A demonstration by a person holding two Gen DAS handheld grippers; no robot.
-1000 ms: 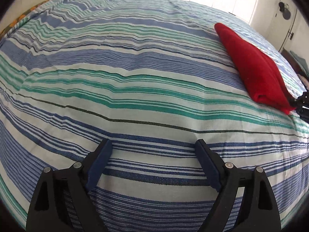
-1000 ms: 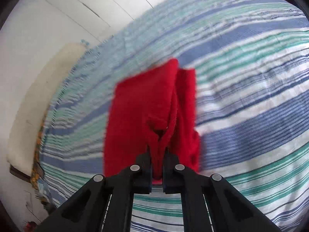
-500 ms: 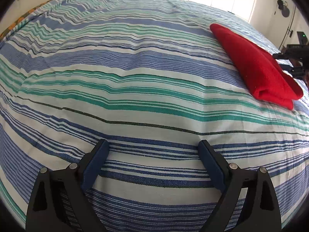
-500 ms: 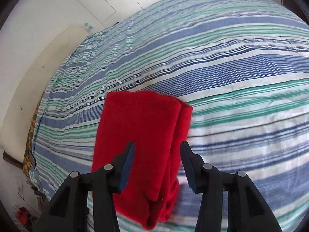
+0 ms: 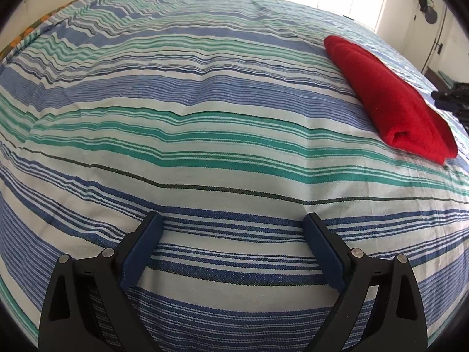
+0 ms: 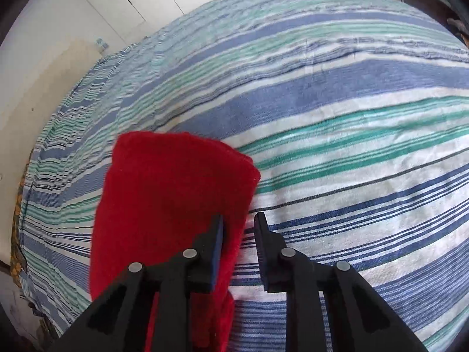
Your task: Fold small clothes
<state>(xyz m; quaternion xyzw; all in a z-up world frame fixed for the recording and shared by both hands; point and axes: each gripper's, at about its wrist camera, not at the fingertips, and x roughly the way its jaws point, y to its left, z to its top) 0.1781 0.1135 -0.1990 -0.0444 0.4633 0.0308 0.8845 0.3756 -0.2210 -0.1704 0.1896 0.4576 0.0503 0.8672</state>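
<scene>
Garment: the folded red fleecy cloth bundle lies flat on the blue, green and white striped bedspread, toward 2 o'clock in the left wrist view.
Long axis: in the right wrist view it runs from about 11 o'clock down to 6 o'clock, its right edge passing between the fingers.
Right hand-held gripper: jaws narrowly apart and closing; the pads press on nothing, though the cloth's edge shows in the gap below them.
Left hand-held gripper: jaws wide apart over bare bedspread, nothing between them.
Nearer hand: the right, directly above the bundle; the left is well apart from it.
Hidden: the bundle's near end is cut off behind the right fingers, and whether the fingertips touch the cloth cannot be told.
</scene>
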